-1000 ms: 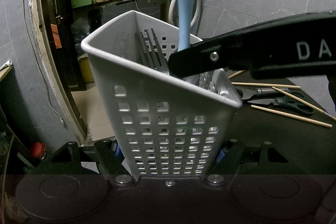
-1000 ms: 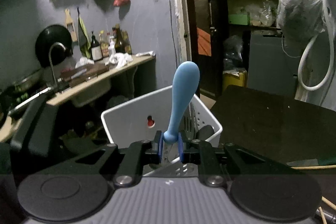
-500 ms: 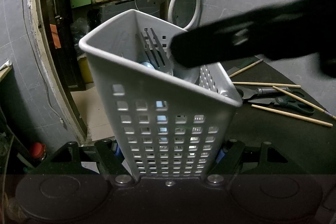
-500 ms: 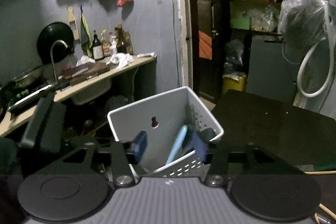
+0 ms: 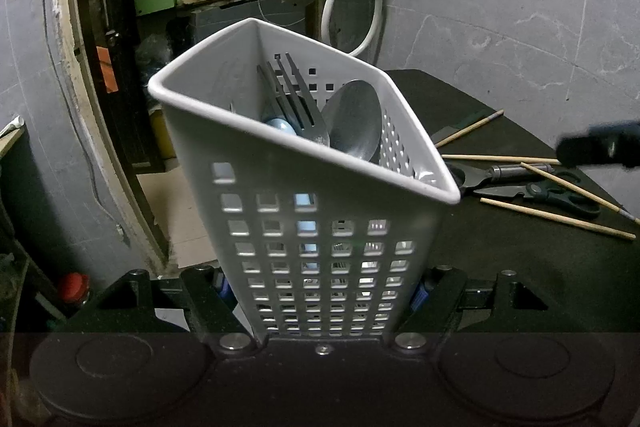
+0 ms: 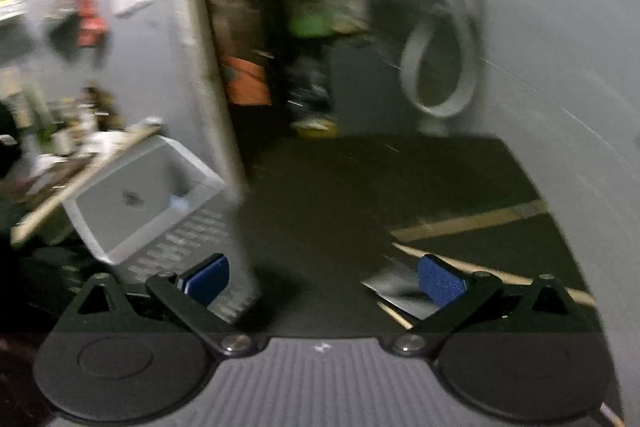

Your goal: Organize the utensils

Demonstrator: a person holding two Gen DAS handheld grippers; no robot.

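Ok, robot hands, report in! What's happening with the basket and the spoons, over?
Left gripper clamped on white basket. Right gripper just opened, empty. Fork, spoon, blue-handled utensil in. Chopsticks, scissors left. Nothing blocking.

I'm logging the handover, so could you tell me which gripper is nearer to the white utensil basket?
Left. The left gripper is clamped on the white utensil basket; the right gripper, jaws just opened and empty, is off to its side.
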